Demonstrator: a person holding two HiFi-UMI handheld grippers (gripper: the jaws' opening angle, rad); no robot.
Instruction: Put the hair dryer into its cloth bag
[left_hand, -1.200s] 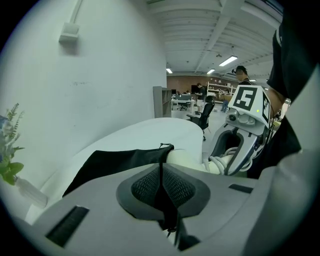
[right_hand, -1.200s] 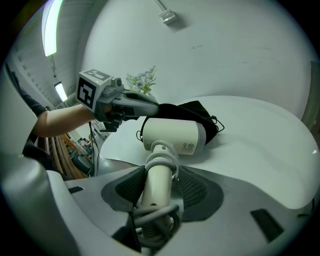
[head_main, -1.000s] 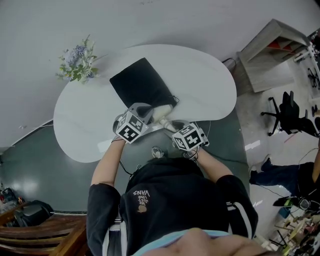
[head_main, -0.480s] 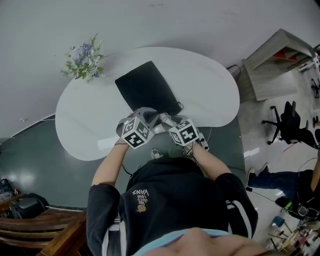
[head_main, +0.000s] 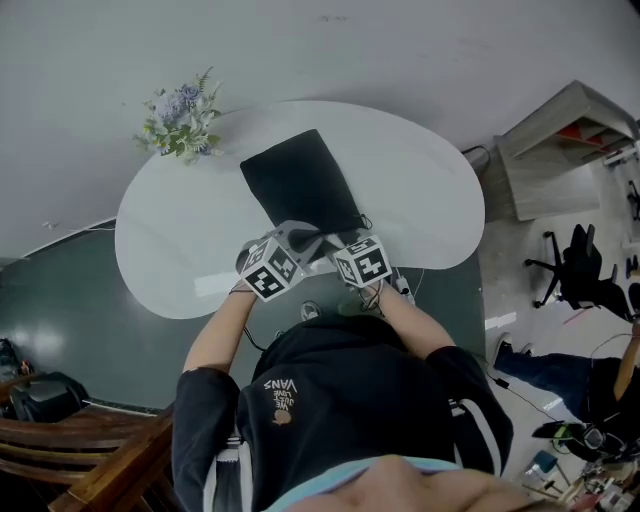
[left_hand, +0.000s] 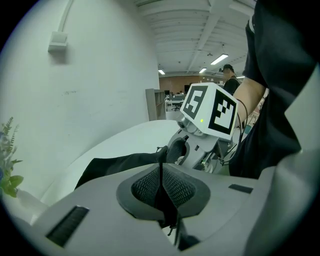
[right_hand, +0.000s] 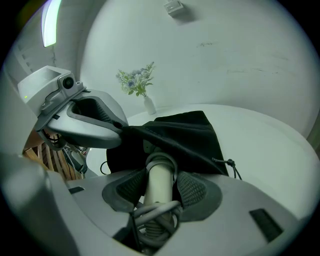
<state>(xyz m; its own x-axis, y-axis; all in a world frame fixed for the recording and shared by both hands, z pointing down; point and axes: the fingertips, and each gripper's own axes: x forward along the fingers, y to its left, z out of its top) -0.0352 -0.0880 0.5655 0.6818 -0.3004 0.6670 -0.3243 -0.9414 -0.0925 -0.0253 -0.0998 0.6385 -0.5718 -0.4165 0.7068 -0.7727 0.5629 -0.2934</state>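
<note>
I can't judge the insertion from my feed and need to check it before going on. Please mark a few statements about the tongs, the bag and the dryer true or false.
1. The left tongs are shut on the rim of the cloth bag. True.
2. The right tongs are empty. False: they grip the handle of the hair dryer.
3. The hair dryer's head end sits in the bag's mouth. True.
4. The flowers stand on the bag. False: they stand at the edge of the table, apart from the bag.
</note>
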